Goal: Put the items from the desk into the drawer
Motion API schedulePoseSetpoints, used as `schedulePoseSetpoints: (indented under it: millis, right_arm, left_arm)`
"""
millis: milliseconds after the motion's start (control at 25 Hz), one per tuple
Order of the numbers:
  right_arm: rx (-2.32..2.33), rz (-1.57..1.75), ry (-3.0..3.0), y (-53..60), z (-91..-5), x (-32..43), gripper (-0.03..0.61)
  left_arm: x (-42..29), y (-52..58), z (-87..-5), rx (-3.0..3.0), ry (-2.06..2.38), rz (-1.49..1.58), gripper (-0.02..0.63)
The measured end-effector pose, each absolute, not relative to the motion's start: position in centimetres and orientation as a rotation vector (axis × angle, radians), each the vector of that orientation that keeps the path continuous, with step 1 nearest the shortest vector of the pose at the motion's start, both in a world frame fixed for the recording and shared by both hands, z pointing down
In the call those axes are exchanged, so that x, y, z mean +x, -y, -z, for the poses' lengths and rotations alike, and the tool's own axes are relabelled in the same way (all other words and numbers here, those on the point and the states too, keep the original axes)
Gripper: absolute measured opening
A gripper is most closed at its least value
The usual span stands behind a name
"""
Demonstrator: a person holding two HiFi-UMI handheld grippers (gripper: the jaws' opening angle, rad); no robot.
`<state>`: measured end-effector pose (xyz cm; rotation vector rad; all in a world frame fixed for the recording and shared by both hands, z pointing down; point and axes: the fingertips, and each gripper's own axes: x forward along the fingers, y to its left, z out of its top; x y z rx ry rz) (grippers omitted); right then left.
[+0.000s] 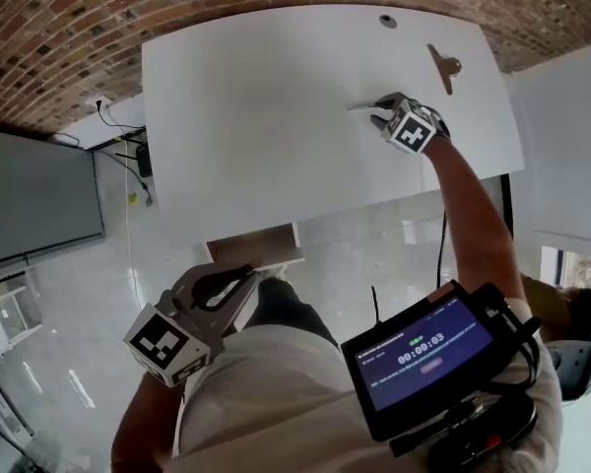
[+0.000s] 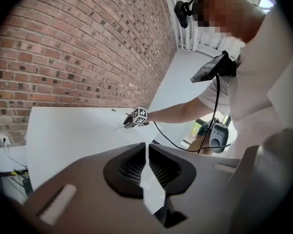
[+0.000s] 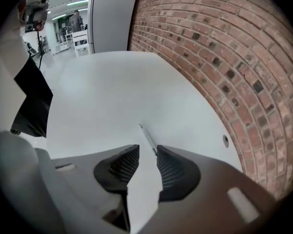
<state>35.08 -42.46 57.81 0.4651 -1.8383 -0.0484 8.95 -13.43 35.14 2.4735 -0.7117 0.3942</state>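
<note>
A thin silver pen [image 1: 361, 107] lies on the white desk [image 1: 276, 116]. My right gripper [image 1: 382, 112] is down at its right end. In the right gripper view the pen [image 3: 147, 138] runs away from the jaws, its near end in the gap close to the right pad; that gripper [image 3: 147, 151] is open. A bronze clip [image 1: 443, 65] lies on the desk behind it. Below the desk's near edge a drawer [image 1: 254, 248] stands pulled out, brown inside. My left gripper [image 1: 259, 277] hovers at its front lip, jaws shut with nothing seen between them [image 2: 147, 148].
A cable hole [image 1: 387, 21] sits near the desk's far edge, by the brick wall [image 1: 128, 3]. A grey panel [image 1: 34, 200] stands to the left, with cables [image 1: 138, 156] beside it. A tablet [image 1: 428, 355] hangs at my chest. The right arm [image 2: 178, 112] reaches over the desk.
</note>
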Motion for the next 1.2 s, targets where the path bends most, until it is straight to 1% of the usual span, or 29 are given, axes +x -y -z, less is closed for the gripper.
schedulePoseSetpoints:
  millis: [360,640,720,800,920,1200]
  right_arm:
    - [0.212,0.106,1.724,44.6,-61.4,35.3,0.100]
    - [0.114,-0.014,1.678,44.5,-62.7,35.8,0.100]
    - [0.097,-0.036,1.676,44.5,-63.0,35.8,0.083]
    - [0.089,-0.039,1.677,44.5,-63.4,35.7,0.063]
    - [0.100,-0.045,1.684,44.4,-63.2,35.7,0.050]
    - [0.248,-0.071,1.731,43.8,-62.8,35.7,0.044]
  left_arm:
    - [8.7,14.6,-35.9,2.417,0.769,-0.379,0.026]
    - [7.9,14.6,-36.9,2.375,0.809,-0.381,0.026]
    - [7.6,14.6,-37.1,2.373,0.818,-0.377,0.026]
    - [7.3,14.6,-37.4,2.365,0.827,-0.378,0.026]
    - [7.0,14.7,-37.5,2.359,0.831,-0.383,0.026]
    - [6.9,14.5,-37.0,2.383,0.811,-0.383,0.026]
